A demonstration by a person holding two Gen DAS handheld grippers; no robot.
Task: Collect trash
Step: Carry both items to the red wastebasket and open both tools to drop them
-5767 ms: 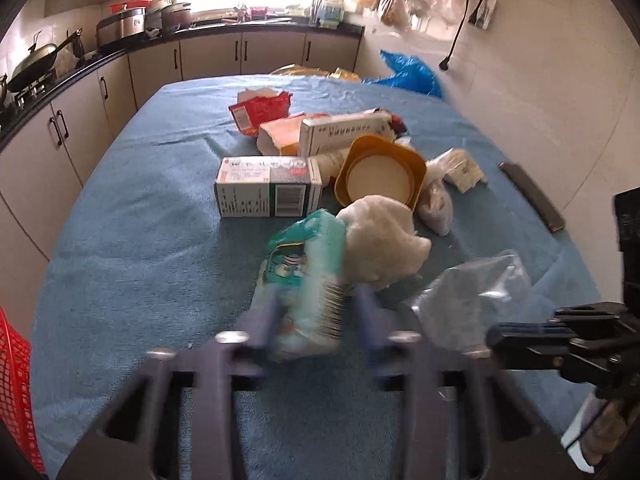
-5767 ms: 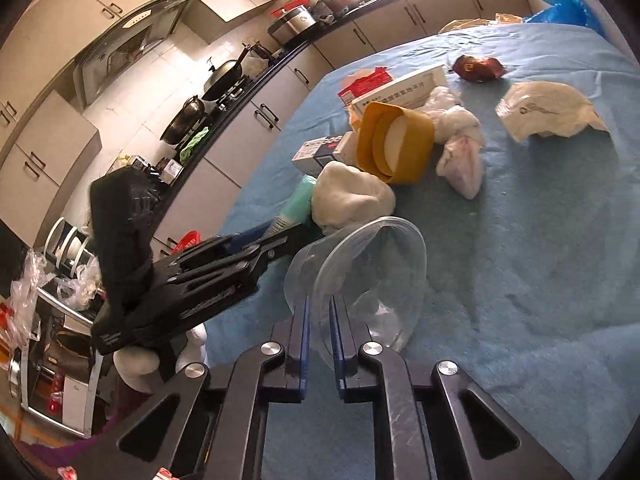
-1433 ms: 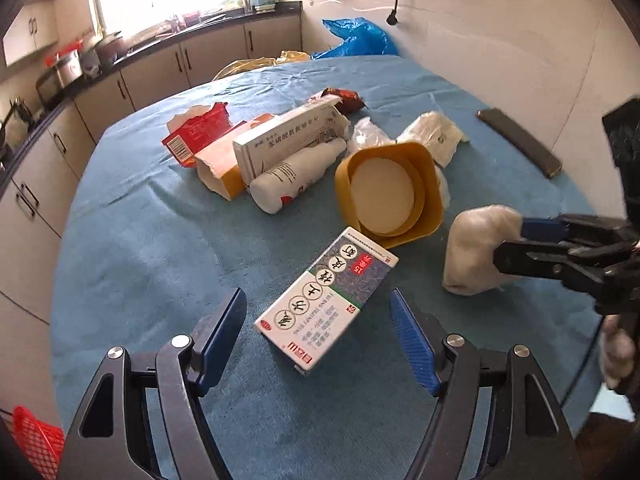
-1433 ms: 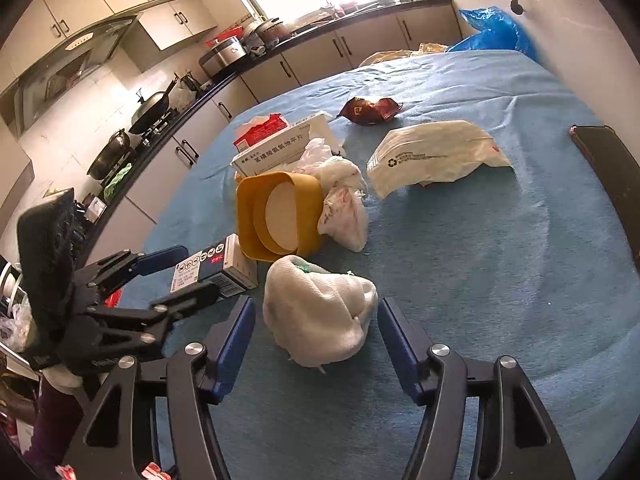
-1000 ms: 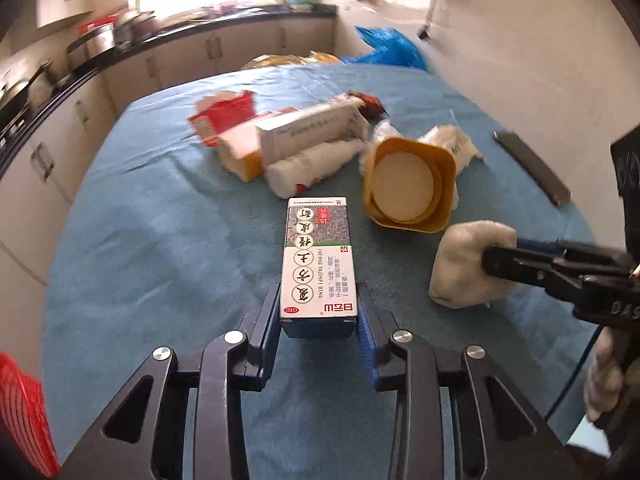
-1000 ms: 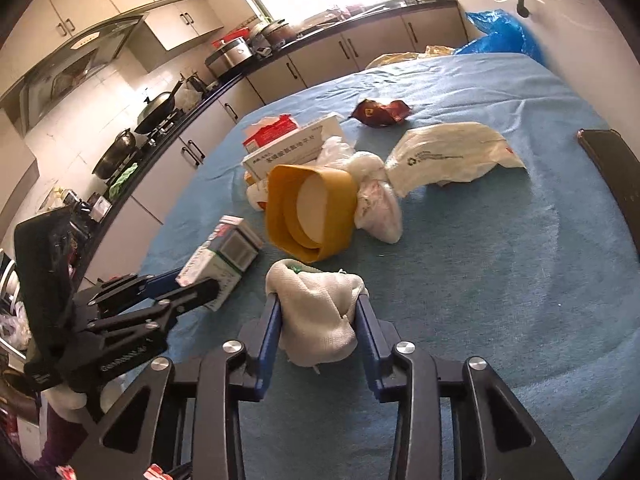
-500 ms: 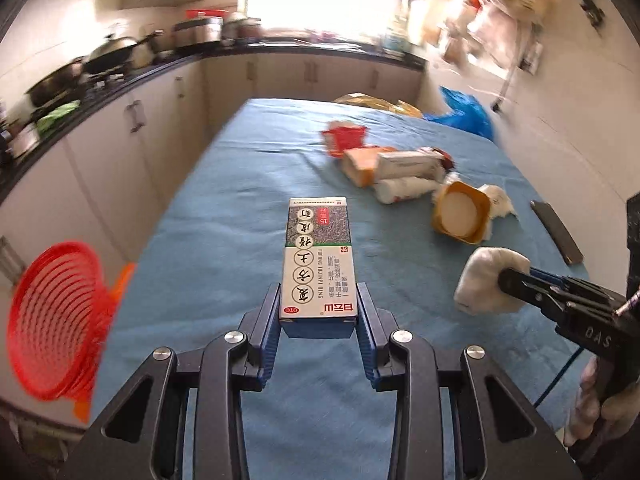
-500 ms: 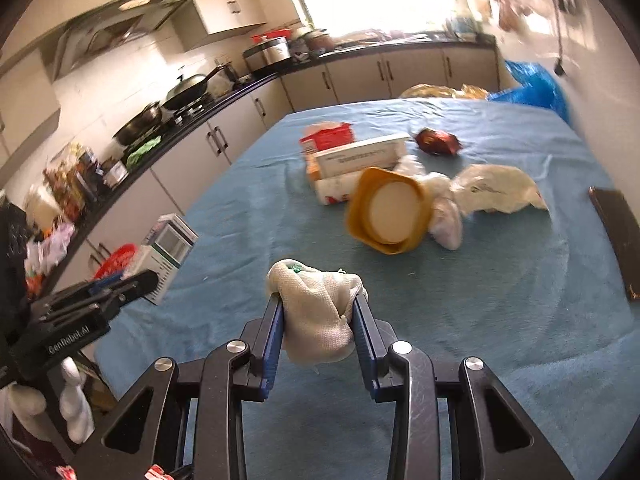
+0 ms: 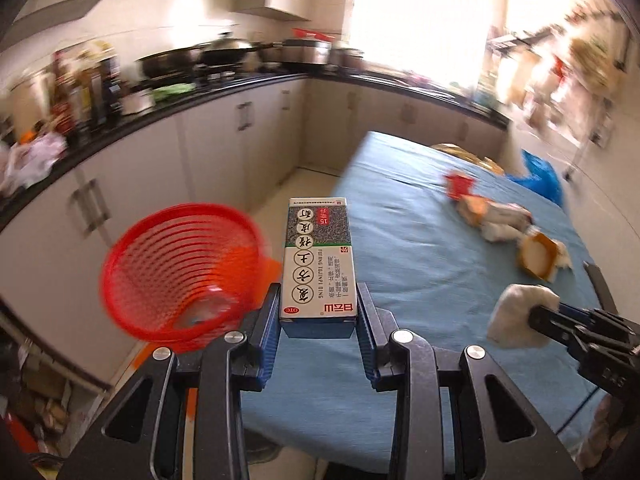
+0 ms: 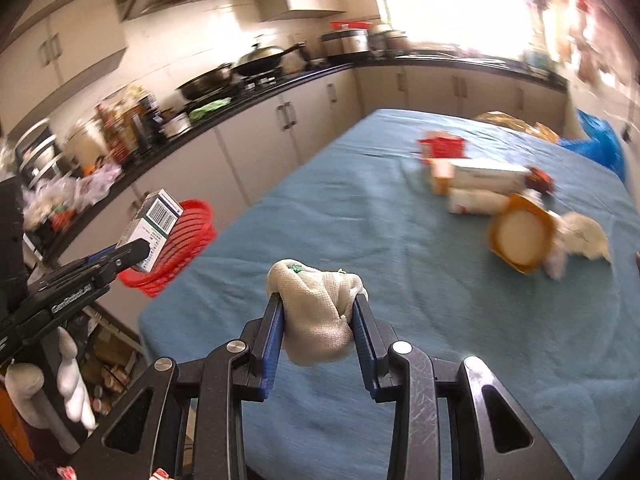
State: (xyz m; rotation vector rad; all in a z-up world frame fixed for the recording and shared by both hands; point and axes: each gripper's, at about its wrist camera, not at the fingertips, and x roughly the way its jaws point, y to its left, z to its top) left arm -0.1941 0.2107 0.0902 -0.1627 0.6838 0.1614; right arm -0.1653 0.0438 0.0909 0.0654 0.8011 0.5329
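Both wrist views look from table's [image 9: 400,240] near edge toward far corner; both share red basket [image 9: 180,272], counter [image 10: 240,96], window.

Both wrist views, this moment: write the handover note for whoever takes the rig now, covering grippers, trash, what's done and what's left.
Left gripper: shut on the medicine box, held near the red basket beside the table, not yet dropped.
Right gripper: shut on the white cloth wad, held above the table's near end.
Done: both items picked up.
Left: release both into the basket, then fetch the remaining pile at the far right of the table, including the yellow tub, long white carton, red packet and crumpled white bags.
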